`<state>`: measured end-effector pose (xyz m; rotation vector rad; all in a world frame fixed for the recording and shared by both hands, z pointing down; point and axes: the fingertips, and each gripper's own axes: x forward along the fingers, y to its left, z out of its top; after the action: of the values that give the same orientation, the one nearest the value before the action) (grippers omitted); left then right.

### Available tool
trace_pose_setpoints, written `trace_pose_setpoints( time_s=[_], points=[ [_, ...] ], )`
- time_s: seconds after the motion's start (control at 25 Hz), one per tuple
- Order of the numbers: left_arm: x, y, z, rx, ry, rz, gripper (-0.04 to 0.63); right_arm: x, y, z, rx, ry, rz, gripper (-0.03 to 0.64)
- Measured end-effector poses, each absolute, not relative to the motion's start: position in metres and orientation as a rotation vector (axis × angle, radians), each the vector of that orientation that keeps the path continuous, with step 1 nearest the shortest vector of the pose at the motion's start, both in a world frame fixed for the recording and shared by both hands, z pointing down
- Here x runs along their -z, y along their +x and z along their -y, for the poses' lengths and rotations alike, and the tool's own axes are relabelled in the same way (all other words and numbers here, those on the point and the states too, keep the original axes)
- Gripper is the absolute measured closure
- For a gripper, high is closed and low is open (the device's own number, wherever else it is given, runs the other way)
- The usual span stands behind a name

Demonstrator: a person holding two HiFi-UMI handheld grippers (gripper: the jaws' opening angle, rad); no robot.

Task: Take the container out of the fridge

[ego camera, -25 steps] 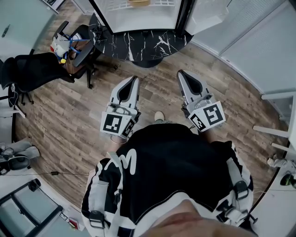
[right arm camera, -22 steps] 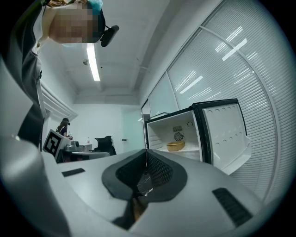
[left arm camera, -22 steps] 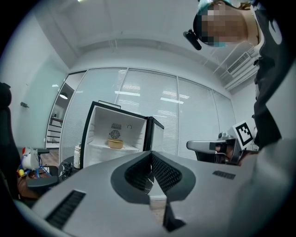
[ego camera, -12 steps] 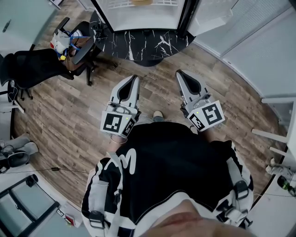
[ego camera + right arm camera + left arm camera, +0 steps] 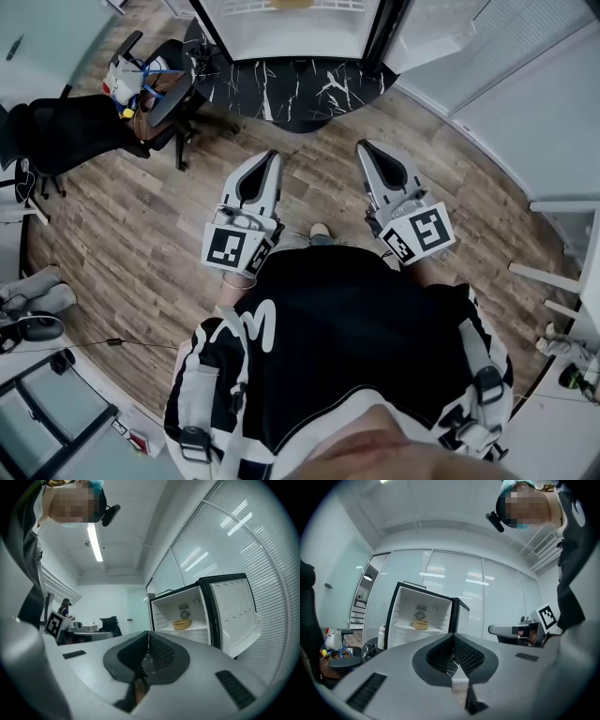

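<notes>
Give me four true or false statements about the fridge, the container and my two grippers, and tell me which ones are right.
1. The fridge door stands open. True.
2. The yellow container sits on a shelf inside the fridge. True.
3. The left gripper holds the container. False: its jaws are together with nothing between them, and the container is in the fridge, well ahead of it.
4. The right gripper has its jaws wide apart. False: its jaws are shut, and nothing is held between them.
</notes>
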<state>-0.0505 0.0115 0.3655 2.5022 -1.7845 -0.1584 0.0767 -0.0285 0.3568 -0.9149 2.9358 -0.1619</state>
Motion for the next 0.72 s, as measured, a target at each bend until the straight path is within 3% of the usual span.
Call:
trace_pose_setpoints(
  time_s=[0.72],
  points=[
    [-0.369,-0.069,-0.002,0.145,2.448,1.856,0.586,-0.36,0.055,0.048,0.196,-0.839,-2.959,0.606]
  ],
)
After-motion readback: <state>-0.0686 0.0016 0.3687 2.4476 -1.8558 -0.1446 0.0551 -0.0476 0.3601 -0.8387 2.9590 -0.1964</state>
